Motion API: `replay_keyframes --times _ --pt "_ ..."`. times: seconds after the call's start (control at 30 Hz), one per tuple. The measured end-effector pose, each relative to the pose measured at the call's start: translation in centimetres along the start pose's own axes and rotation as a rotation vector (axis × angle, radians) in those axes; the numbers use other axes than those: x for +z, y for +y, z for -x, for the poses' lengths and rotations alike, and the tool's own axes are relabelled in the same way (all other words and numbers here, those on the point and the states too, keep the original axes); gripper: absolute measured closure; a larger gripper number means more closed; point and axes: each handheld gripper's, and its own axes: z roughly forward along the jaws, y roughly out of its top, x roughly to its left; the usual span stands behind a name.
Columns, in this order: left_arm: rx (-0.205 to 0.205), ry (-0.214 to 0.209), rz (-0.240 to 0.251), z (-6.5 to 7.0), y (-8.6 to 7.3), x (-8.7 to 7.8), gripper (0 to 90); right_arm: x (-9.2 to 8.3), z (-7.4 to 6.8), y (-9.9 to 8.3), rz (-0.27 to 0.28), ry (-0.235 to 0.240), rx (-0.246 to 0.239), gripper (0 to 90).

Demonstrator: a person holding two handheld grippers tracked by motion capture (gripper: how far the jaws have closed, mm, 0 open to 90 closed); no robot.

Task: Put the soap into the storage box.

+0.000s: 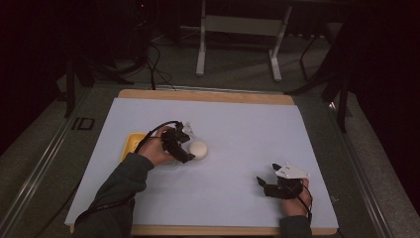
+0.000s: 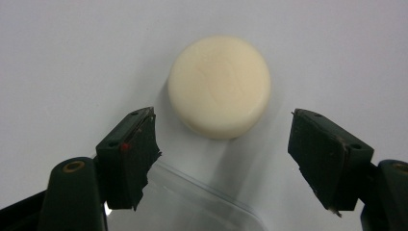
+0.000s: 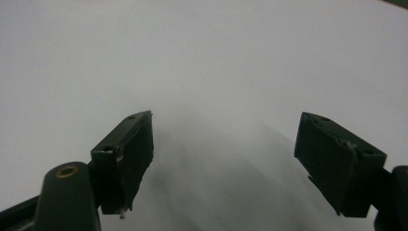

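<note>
A round cream-white puck, like a bar of soap, lies on the white sheet left of centre. My left gripper hovers just short of it, open, its jaws wide apart with nothing between them. A clear plastic edge lies under the jaws, and a yellow flat object sits behind the hand. My right gripper rests near the front right of the sheet, open over bare white surface.
The sheet covers a wooden board on the table. A white frame stand and cables are on the floor beyond the far edge. The surroundings are dark.
</note>
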Motion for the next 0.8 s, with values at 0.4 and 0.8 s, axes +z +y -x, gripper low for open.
replay_keyframes --times 0.4,0.8 --pt "-0.004 -0.021 -0.033 -0.3 0.7 1.1 22.3 0.0 0.0 0.0 0.0 0.001 0.0 21.1" --pt "-0.006 -0.038 -0.072 -0.5 1.5 2.3 19.7 0.0 0.0 0.0 0.0 0.002 0.001 21.1"
